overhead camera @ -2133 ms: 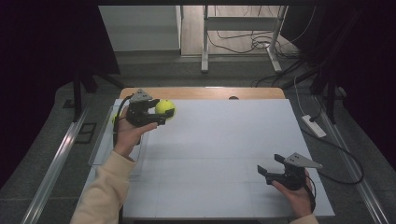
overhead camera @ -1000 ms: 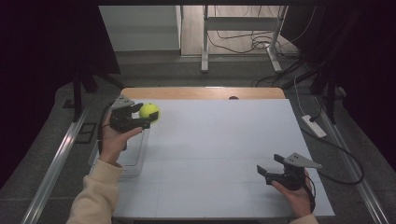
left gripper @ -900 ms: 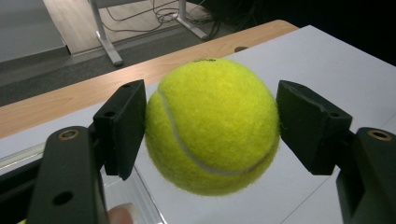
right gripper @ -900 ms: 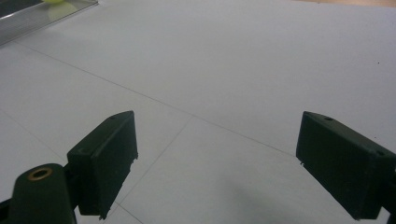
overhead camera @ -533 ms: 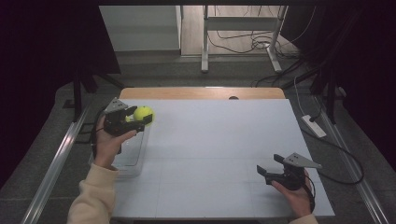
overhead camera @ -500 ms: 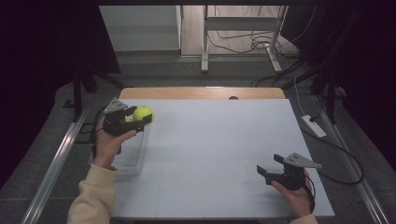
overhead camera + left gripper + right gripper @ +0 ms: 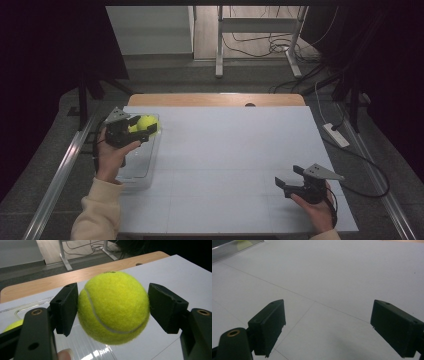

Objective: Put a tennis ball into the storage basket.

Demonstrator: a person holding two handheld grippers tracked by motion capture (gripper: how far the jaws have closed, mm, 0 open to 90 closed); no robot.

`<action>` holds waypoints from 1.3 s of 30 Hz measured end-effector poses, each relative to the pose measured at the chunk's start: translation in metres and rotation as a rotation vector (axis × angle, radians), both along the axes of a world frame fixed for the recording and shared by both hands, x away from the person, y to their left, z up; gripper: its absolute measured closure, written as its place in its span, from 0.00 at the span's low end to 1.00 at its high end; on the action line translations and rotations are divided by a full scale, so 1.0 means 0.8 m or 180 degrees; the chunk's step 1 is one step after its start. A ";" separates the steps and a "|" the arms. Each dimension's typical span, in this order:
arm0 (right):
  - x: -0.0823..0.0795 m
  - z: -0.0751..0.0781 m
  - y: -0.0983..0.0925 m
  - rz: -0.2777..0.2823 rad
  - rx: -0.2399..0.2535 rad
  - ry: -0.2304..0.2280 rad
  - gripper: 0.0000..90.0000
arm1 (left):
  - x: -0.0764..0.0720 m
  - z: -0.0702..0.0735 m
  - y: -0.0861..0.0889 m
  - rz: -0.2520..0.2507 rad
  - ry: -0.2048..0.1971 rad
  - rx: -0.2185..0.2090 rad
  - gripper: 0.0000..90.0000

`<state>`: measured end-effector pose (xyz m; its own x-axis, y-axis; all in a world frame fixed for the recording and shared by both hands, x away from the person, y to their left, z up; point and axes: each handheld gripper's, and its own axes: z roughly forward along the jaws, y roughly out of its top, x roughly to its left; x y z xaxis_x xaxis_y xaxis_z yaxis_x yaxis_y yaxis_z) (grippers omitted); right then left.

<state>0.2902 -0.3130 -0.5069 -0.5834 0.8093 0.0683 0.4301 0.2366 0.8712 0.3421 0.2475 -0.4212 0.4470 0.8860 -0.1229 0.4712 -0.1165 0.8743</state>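
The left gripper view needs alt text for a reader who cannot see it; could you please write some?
A yellow tennis ball is clamped between the two black jaws of the left tongs, above a clear plastic bin. A second yellow ball peeks out at the lower left, and the white table and its wooden edge run behind.

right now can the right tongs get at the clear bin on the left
Probably not from there. The right tongs sit open at the near right corner, while the clear bin lies at the table's far left edge, where the left tongs already hold a tennis ball over it.
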 end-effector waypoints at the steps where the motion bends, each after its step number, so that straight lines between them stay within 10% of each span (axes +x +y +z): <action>1: 0.000 0.000 0.000 0.0000 0.0000 0.0000 0.14 | 0.000 0.000 0.000 0.0000 0.0000 0.0000 0.32; 39: 0.000 -0.001 0.000 0.0018 -0.0012 -0.0001 0.14 | -0.007 -0.019 0.064 0.0584 0.0158 0.0054 0.32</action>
